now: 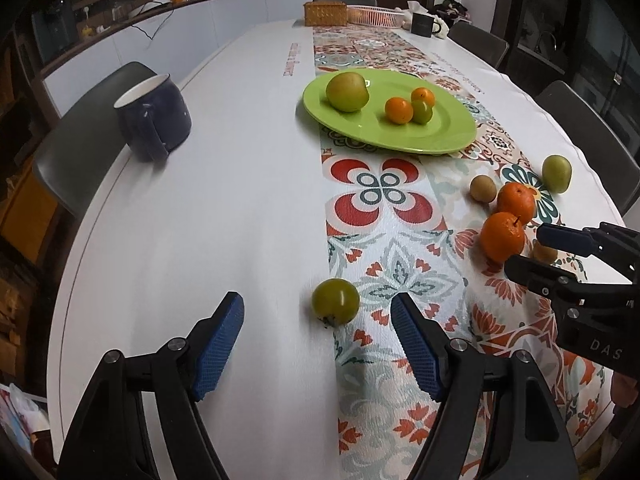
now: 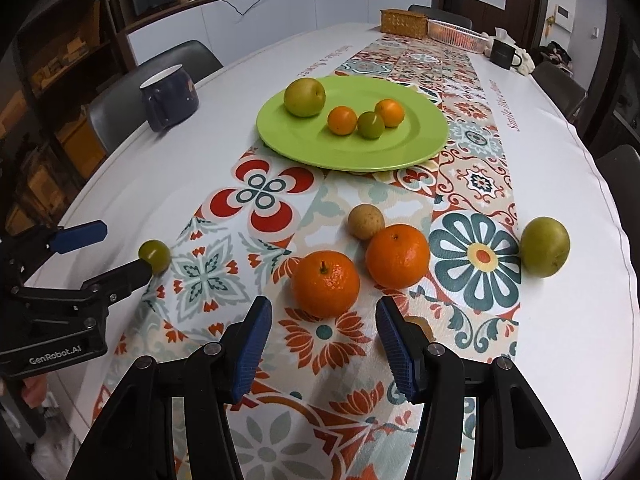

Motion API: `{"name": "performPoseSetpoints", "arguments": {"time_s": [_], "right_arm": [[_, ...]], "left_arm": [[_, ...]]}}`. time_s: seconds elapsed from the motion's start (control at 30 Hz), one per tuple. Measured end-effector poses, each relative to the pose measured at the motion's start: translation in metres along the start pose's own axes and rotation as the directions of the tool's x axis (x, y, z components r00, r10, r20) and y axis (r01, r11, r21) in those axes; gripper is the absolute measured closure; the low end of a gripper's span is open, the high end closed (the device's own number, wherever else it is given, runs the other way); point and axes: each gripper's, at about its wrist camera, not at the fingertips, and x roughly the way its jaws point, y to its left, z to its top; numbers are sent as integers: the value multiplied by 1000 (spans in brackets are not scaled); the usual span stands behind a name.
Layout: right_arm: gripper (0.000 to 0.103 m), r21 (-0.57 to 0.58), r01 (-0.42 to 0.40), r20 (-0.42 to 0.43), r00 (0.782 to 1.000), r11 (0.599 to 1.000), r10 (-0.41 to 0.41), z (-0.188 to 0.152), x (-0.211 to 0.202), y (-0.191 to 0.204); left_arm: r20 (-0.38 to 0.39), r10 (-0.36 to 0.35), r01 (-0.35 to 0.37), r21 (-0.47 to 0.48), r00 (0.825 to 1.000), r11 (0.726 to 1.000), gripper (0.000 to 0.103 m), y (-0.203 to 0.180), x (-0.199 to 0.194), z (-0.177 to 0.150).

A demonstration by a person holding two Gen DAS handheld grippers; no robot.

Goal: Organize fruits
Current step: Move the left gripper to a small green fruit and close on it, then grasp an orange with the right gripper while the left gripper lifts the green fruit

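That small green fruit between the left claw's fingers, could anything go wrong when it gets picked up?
The small green fruit is round and lies loose on the tablecloth, so uneven closing of the open left gripper could roll it away. On the green plate four fruits already cluster; a careless drop might knock them. The open right gripper hovers near the closest orange and could nudge it.

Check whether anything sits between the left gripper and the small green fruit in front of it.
Nothing visible does. The left gripper is open, and the small green fruit lies on bare tablecloth just ahead of its fingertips, apart from both pads.
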Motion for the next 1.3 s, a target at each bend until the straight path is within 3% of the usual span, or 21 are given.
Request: {"name": "performPoseSetpoints", "arguments": {"time_s": [0.23,0.37,0.53,1.3], "right_arm": [[49,6,-8,-13,1000,1000,8,4,11,-1],[54,6,-11,-12,1000,1000,11,7,15,-1],[60,-3,0,-7,1000,1000,0,9,16,0],[60,1,-18,-28,999,1000,18,17,29,-2]], "left_arm": [[-20,-22,22,-9,1000,1000,46,0,11,3],[-31,-43,43,-19,999,999,61,1,15,3],[-44,-61,60,-22,997,998,74,0,19,3],[-55,-66,65,-18,996,998,74,-1,24,-1]]}}
